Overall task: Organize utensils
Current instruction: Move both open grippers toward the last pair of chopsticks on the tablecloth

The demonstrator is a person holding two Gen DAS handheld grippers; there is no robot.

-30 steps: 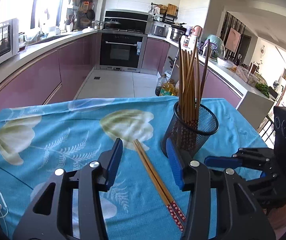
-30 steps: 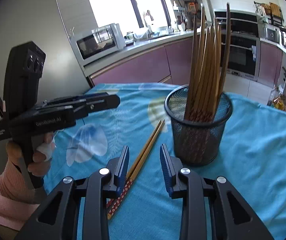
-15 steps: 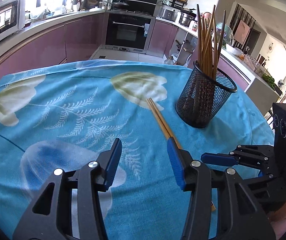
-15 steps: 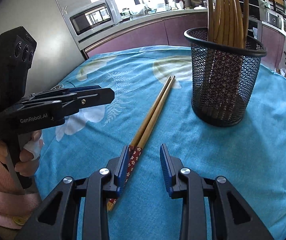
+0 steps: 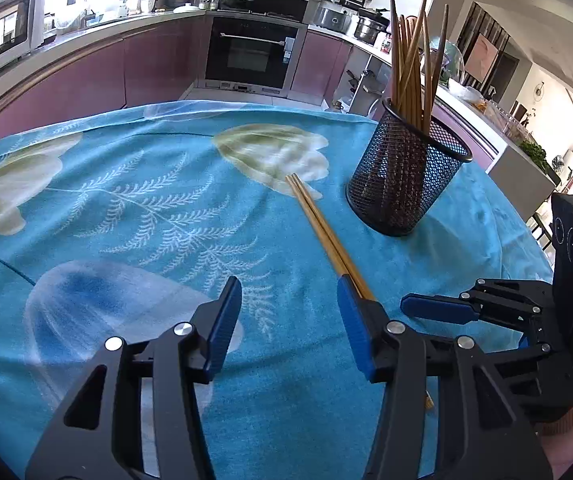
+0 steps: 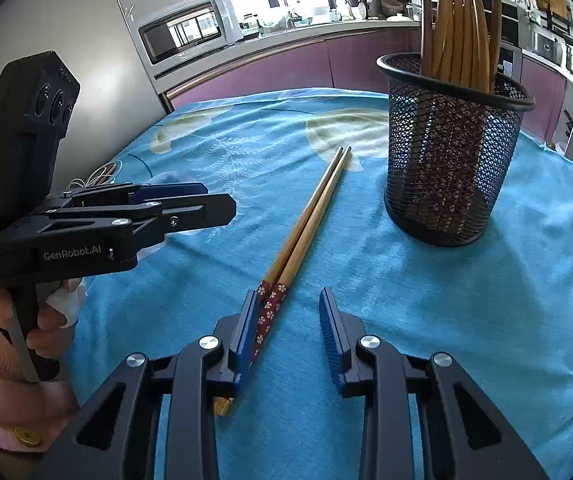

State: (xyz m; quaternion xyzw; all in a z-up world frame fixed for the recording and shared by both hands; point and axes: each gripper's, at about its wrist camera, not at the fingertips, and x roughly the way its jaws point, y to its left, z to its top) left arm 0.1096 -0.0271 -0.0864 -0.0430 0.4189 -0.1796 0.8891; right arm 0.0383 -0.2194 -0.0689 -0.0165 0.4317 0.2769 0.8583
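Observation:
A loose pair of wooden chopsticks [image 5: 318, 216] with red flowered ends [image 6: 270, 312] lies on the blue flowered tablecloth [image 5: 126, 208]. Right of it stands a black mesh holder [image 6: 446, 160] with several chopsticks [image 6: 458, 28] upright in it. My right gripper [image 6: 288, 294] hangs low over the cloth with its jaws closing. The pair's red ends lie between them, against the left finger, and the pads do not clamp it. My left gripper [image 5: 288, 284] is to the left of the pair, jaws opening, nothing between them. The pair runs behind its right finger [image 5: 350, 308].
A person's hand [image 6: 46, 320] in a pink sleeve holds the left gripper's handle. White cable [image 6: 102, 174] lies at the table's left edge. Beyond the table are purple kitchen cabinets, an oven [image 5: 250, 52] and a microwave [image 6: 186, 32].
Both grippers have sunk toward the cloth and tipped further down. The pair's red ends, earlier under the right gripper's left finger, now lie between its fingers.

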